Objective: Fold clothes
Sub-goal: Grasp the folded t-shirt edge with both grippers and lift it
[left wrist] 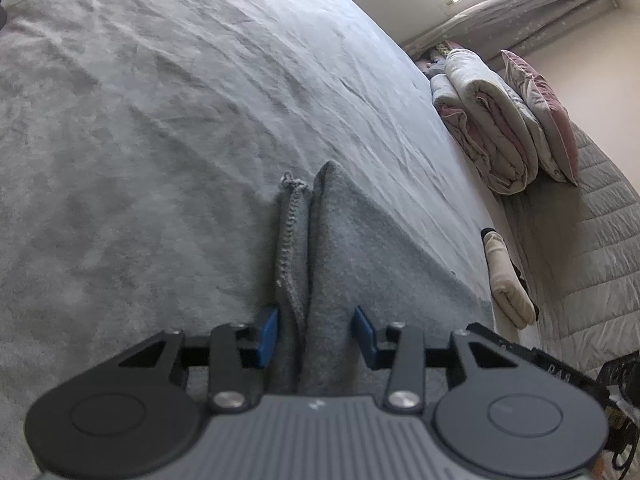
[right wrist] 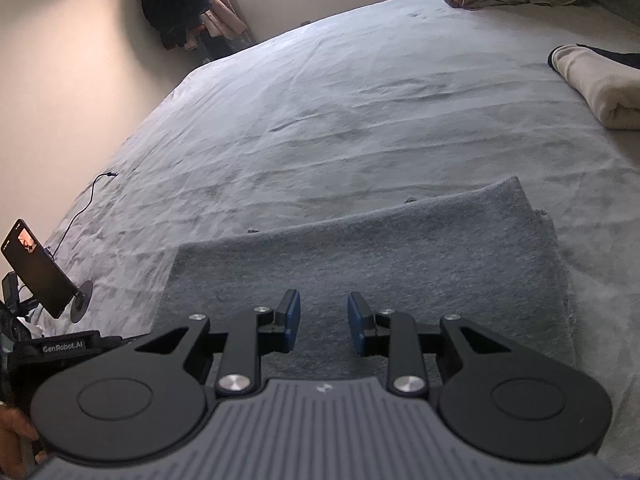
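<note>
Bed [right wrist: 320,120]: a wide grey sheet gives the folding a flat, roomy surface; no baskets or bins show in either view.
Quilt [left wrist: 492,120]: rolled at the bed's far edge, seemingly parked clear of the work.
Cloth [right wrist: 360,248]: grey knit, folded into a flat rectangle near the bed's front edge.
Cream garment [right wrist: 592,80]: folded, well apart, probably a finished piece.
Left gripper [left wrist: 314,332]: fingers part open, straddling the cloth's raised edge fold, apparently not pinching.
Right gripper [right wrist: 324,324]: fingers part open above the cloth, holding nothing.
</note>
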`<state>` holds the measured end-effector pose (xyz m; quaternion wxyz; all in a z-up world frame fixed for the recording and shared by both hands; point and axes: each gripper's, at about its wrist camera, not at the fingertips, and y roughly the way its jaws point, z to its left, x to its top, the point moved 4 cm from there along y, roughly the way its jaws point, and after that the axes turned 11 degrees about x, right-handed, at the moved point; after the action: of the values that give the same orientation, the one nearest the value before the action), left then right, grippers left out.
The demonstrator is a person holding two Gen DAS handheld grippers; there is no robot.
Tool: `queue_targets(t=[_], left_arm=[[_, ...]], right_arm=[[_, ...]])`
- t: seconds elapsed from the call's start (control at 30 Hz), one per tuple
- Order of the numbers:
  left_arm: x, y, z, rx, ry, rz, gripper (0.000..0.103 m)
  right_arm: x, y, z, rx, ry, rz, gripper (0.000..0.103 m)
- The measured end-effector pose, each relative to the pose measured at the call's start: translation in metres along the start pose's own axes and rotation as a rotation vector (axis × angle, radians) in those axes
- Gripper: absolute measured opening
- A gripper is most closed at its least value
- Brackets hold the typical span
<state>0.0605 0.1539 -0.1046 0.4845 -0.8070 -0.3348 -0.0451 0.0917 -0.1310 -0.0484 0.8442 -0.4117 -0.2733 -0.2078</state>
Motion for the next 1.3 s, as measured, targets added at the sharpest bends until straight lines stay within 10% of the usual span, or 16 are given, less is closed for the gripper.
queue_targets(t=[0.67,1.3], left_arm=[[0.0,-0.005,-0.006,-0.024,-0.02,0.021,0.02],[-0.004,-0.021,-0.096,-0.188,0.006,-0.001,0.019]], right_arm=[[-0.005,0.017,0.002,0.029,-0.012,0.059,0.031],[0.005,-0.016,-0.021,0.154,0.185,0.021,0.035]])
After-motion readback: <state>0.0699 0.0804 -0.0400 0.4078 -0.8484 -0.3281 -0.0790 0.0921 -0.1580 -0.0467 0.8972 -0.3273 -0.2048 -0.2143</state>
